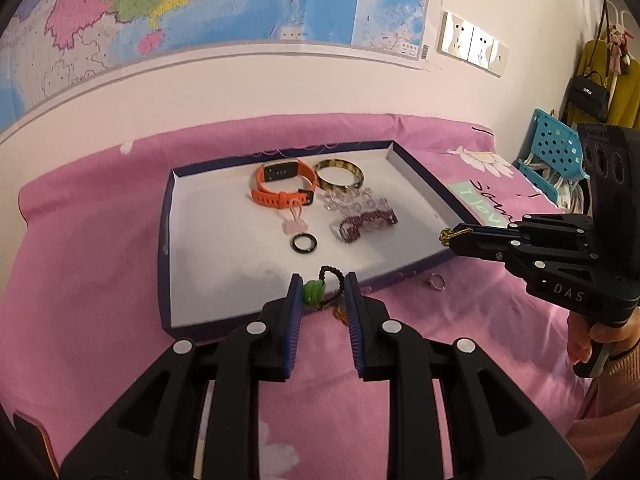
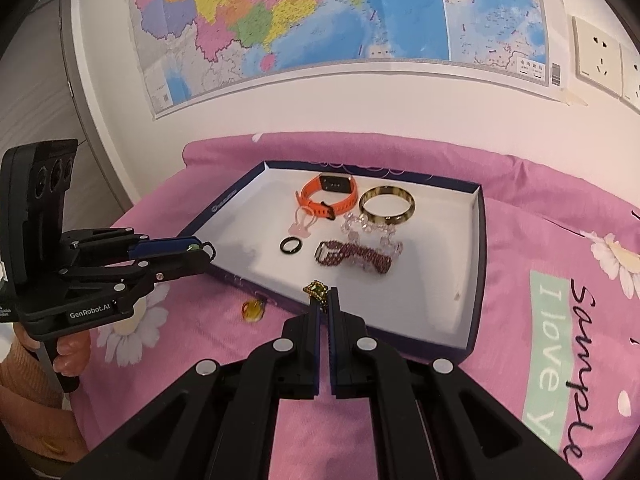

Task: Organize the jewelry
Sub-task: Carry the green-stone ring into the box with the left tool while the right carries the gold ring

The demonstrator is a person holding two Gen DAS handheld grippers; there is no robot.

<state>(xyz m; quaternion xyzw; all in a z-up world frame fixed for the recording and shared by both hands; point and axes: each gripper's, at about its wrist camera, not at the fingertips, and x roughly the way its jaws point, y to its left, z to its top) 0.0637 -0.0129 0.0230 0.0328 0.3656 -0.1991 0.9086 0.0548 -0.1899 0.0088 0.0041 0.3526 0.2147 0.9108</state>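
From my seat both wrist feeds look evenly and fairly brightly lit, soft indoor light with no hard glare, only faint grey shadows on the white floor of the tray (image 1: 208,264). The fisheye bends the wall map (image 2: 304,16) and darkens every corner into a black rim. Focus is reasonable at centre, softer and slightly smeared toward the edges, with mild colour noise throughout.
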